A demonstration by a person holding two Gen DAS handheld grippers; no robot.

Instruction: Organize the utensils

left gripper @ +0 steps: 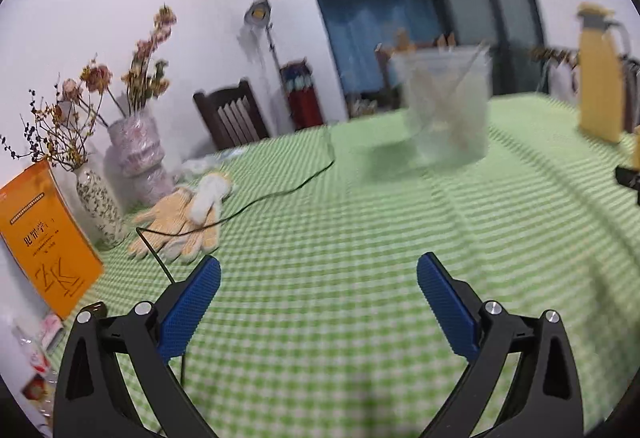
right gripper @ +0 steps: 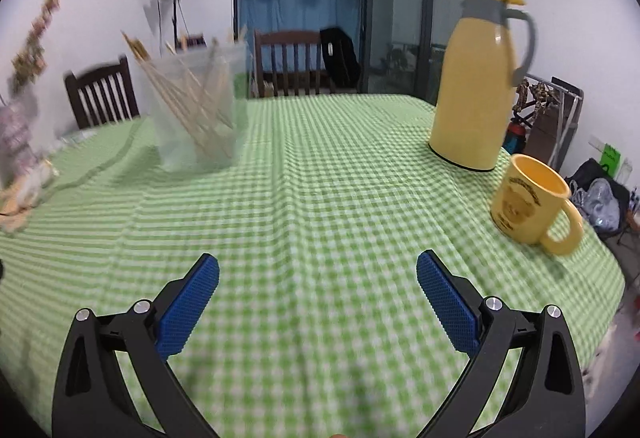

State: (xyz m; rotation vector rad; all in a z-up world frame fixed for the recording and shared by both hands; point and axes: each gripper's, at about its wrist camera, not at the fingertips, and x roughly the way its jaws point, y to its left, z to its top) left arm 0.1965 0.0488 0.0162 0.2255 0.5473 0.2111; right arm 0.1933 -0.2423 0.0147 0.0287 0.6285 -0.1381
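A clear plastic container (left gripper: 448,106) with several wooden chopsticks stands on the green checked tablecloth (left gripper: 340,258), far ahead of my left gripper (left gripper: 318,274). The left gripper is open and empty above the cloth. In the right wrist view the same container (right gripper: 198,106) stands at the far left, with chopsticks (right gripper: 180,94) leaning inside. My right gripper (right gripper: 318,274) is open and empty above the cloth (right gripper: 320,198).
A yellow thermos jug (right gripper: 476,86) and a yellow mug (right gripper: 528,198) stand at the right. Work gloves (left gripper: 180,218), a thin black cable (left gripper: 256,204), vases with dried flowers (left gripper: 136,154) and an orange book (left gripper: 44,234) lie at the left. Wooden chairs (right gripper: 296,62) stand behind the table.
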